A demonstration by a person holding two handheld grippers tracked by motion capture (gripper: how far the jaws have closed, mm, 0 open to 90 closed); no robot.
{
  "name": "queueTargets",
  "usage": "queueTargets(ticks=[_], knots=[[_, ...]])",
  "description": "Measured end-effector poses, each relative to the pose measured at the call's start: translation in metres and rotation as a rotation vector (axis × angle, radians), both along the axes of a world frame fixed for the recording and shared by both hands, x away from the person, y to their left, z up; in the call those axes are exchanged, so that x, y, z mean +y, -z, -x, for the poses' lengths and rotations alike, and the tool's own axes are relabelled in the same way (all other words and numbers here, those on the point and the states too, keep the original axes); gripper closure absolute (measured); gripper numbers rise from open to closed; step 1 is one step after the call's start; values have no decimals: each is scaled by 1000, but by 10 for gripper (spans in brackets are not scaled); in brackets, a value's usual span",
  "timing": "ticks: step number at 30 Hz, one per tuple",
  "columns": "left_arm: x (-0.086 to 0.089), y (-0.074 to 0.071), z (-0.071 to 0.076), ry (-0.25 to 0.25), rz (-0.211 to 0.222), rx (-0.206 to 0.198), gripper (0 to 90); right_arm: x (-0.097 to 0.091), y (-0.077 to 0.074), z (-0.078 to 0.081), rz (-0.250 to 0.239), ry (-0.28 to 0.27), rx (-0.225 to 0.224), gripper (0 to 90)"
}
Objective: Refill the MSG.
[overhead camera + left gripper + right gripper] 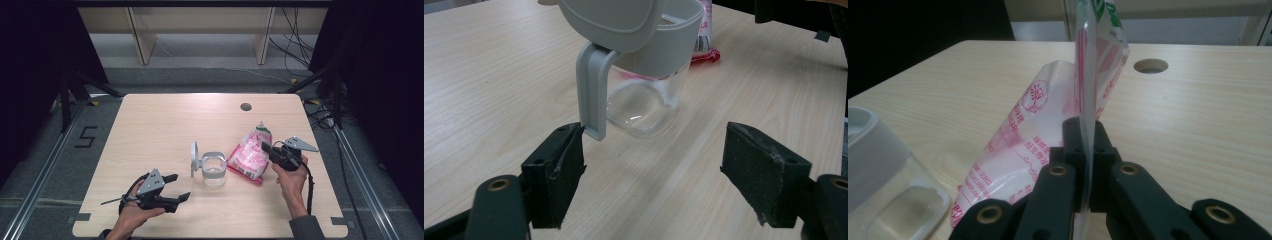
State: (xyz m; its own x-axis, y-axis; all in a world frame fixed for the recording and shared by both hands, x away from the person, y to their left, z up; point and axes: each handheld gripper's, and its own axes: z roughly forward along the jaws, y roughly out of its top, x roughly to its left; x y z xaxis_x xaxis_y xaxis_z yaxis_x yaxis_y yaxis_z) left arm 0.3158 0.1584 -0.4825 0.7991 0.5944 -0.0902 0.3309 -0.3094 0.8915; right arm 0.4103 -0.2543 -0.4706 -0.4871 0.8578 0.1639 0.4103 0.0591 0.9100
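Item: clear jar (214, 171) with grey collar and hinged grey lid (194, 158), standing near the middle of the table (150, 130), somewhat toward the near edge. Lid swung open and upright on its hinge at the jar's left; the left gripper view shows nothing inside the jar. Item: pink-and-white printed bag (248, 156), just right of the jar, lower end on the table, upper end raised. The bag looks full, with a pale filling that cannot be identified. Right gripper (267, 148): jaws clamped on the bag's flat edge seam, as the right gripper view shows (1087, 165), holding the bag tilted up off the table. Left gripper (176, 187): jaws wide apart and holding nothing, low over the table toward the near left corner, aimed at the jar, one pad just beside the lid's hinge arm (591, 85). Status, by judgement: jar opened and bag grasped; opening the bag, pouring into the jar and closing the lid appear to remain.
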Motion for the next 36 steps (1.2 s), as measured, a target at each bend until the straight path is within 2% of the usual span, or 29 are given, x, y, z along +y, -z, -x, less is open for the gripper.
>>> queueTargets(ticks=[1,3,4,5,7,8,10,11,12,13,14,15,17,19,20,21,22,23,24,25,27,28,29,30,31,32,34,35,36], knots=[[0,0,0,4,-12,-2,241,2,-2,3,-32,-4,15,900],[-1,-1,1,6,-7,-5,242,4,-5,7,-50,-7,4,900],[-2,-1,1,6,-7,-2,242,3,-7,8,-24,-16,-19,900],[-5,0,3,-5,7,-2,244,4,-9,11,-44,-26,-19,900],[-10,2,5,-8,15,-2,252,5,-13,14,-38,-29,-51,900],[-14,3,6,4,5,-1,252,4,-16,16,-23,-27,-44,900],[-22,6,10,24,-9,-9,252,6,-19,22,-52,-22,-37,900],[-27,7,12,17,5,-12,252,7,-20,23,-58,-30,-61,900],[-31,7,14,32,-13,-18,253,6,-23,26,-54,-37,-49,900],[-34,8,16,31,-15,-22,253,6,-26,28,-31,-38,-61,900],[-41,8,19,42,-12,-21,254,7,-27,29,-40,-48,-72,900],[-44,9,19,58,-13,-21,255,7,-32,33,-19,-59,-80,900],[-51,9,21,69,-17,-27,255,9,-36,36,-37,-72,-91,900],[-60,11,22,79,-17,-31,257,13,-41,41,-27,-74,-94,900],[-67,13,24,80,-29,-40,257,13,-43,41,-15,-87,-115,900],[-72,15,25,77,-41,-52,256,13,-45,43,-1,-89,-104,900],[-79,16,28,87,-72,-73,256,13,-46,42,11,-92,-108,900],[-84,17,28,100,-88,-81,253,12,-46,42,14,-99,-115,900],[-89,17,29,114,-74,-72,250,11,-47,44,12,-106,-95,900],[-91,16,29,127,-96,-80,250,11,-47,45,-6,-118,-105,900],[-98,14,28,135,-95,-86,250,11,-51,48,9,-125,-113,900],[-101,14,28,129,-84,-82,251,13,-52,50,0,-119,-106,900],[-103,13,26,128,-84,-87,251,13,-53,49,10,-125,-127,900],[-105,13,24,126,-78,-81,251,15,-56,51,9,-121,-113,900],[-107,13,23,112,-68,-85,251,15,-58,50,23,-130,-136,900],[-108,13,22,116,-67,-76,251,16,-60,53,9,-124,-109,900],[-111,16,22,105,-67,-64,249,15,-62,52,28,-118,-122,900],[-113,19,22,111,-73,-53,248,17,-63,53,17,-120,-96,900],[-114,20,22,109,-71,-55,248,16,-65,53,43,-134,-112,900]])
